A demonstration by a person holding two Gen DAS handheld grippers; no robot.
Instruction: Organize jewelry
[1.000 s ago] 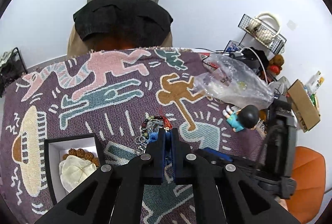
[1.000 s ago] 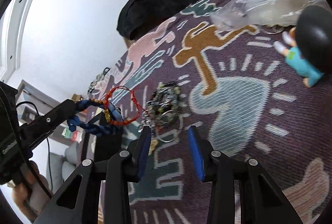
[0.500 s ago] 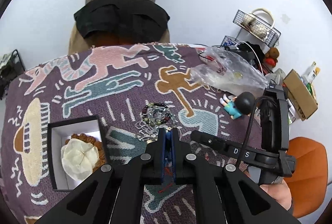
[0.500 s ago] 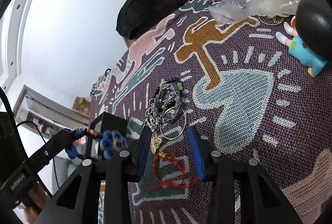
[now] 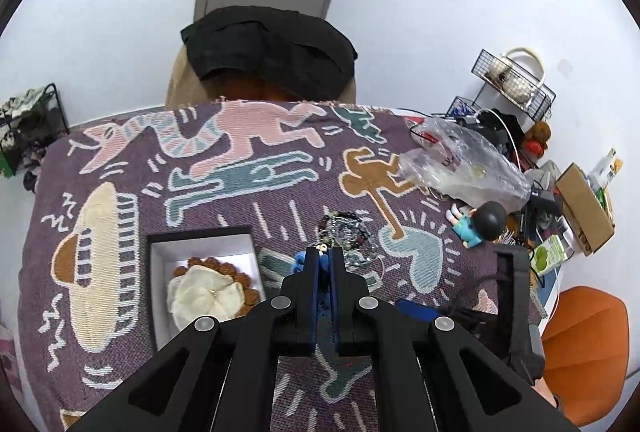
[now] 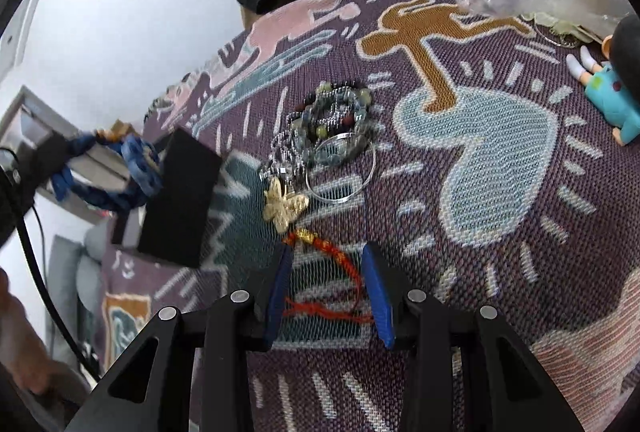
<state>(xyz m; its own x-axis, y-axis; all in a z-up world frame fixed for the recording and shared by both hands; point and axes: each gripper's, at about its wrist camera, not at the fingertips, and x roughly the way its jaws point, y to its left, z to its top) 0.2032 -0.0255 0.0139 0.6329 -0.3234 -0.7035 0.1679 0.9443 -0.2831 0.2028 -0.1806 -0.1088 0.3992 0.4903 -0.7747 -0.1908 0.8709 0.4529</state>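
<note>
A: How do the left tongs [image 5: 325, 260] sit?

B: Tilted down over the tabletop [image 5: 248, 200], which is covered by a purple patterned blanket. The jaws are pressed together on a blue braided bracelet [image 6: 120, 172]. From the left wrist camera only a blue scrap shows at the tips; from the right wrist camera the loop hangs off them beside the dark outer wall of the box [image 6: 180, 204], blurred.

A: And the right tongs [image 6: 326, 272]?

B: Also angled down, low over the cloth, jaws partly apart and gripping nothing. A red cord bracelet [image 6: 324, 272] with a small gold bead lies on the blanket between the two blue pads; I can't make out whether either pad touches it.

A: Where is the rest of the jewelry?

B: A heap of beaded bracelets and chains [image 6: 332, 124] lies mid-cloth, just past the red cord, with a thin silver hoop [image 6: 340, 172] and a gold butterfly pendant [image 6: 285, 207] at its near edge. The open white-lined box [image 5: 202, 244] sits left of the heap and holds a cream flower-shaped piece [image 5: 206, 294] over brown beads [image 5: 224, 264].

A: Anything hard to read?

B: The heap is tangled, so single pieces can't be separated. The left tongs hide the box's near right corner. A hand [image 6: 24, 348] shows only as a blur at the left edge of the right wrist view.
</note>
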